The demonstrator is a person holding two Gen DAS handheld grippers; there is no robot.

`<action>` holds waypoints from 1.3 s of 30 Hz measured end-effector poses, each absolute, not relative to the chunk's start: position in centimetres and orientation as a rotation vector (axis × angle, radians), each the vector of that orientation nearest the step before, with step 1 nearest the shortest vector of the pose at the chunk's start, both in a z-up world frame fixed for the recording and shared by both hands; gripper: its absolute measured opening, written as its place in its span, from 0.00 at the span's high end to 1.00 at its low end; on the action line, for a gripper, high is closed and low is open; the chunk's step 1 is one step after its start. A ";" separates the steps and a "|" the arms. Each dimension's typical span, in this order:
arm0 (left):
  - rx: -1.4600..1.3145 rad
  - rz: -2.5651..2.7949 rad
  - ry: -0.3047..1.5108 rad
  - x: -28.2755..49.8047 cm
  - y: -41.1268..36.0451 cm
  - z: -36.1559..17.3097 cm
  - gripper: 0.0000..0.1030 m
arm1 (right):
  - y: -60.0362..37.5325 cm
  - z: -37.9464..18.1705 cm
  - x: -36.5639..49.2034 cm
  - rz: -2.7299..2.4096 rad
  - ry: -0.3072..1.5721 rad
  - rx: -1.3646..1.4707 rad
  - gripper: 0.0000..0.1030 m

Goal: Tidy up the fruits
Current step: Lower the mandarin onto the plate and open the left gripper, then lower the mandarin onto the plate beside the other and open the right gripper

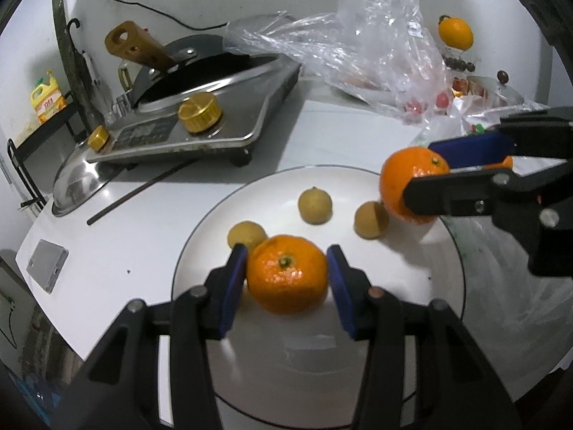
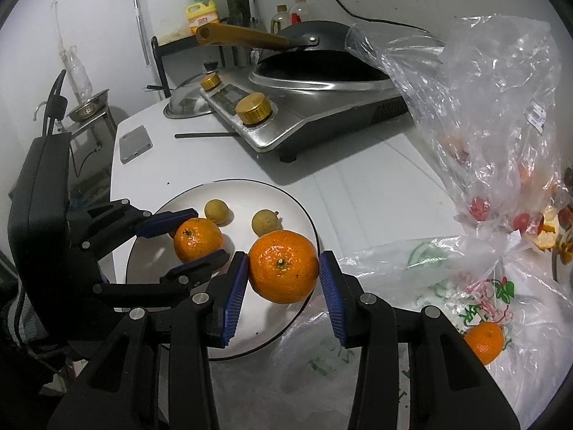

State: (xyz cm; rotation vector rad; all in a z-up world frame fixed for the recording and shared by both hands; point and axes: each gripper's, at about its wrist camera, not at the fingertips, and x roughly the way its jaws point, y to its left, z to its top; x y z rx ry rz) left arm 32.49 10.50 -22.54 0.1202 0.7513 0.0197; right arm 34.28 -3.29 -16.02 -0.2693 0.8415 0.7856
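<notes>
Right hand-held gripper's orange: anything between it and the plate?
Nothing visible. The orange, held in the right hand-held gripper, hangs at the plate rim; the nearest small brown fruit sits beyond it.

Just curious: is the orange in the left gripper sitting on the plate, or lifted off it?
Cannot tell for sure. The orange sits between the left gripper pads, low over the white plate, but contact underneath is hidden.

Two shiny mandarins with green stem nubs; one point(image 1: 287, 273) sits on the white plate point(image 1: 358, 376), stem up; the other point(image 2: 283, 266) hangs over the plate's edge, stem facing the camera; three small tan longans point(image 1: 315, 205) rest loose on the plate behind them.
</notes>
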 end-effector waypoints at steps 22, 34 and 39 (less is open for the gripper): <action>0.048 0.025 0.685 28.9 13.2 -20.1 0.49 | 0.3 -17.0 33.4 0.825 0.861 -0.311 0.58; 0.000 0.044 0.693 27.9 14.9 -20.7 0.49 | 1.0 -17.9 33.5 0.829 0.893 -0.334 0.58; -0.003 0.037 0.686 27.8 14.9 -20.6 0.49 | 1.2 -18.1 33.1 0.832 0.902 -0.345 0.58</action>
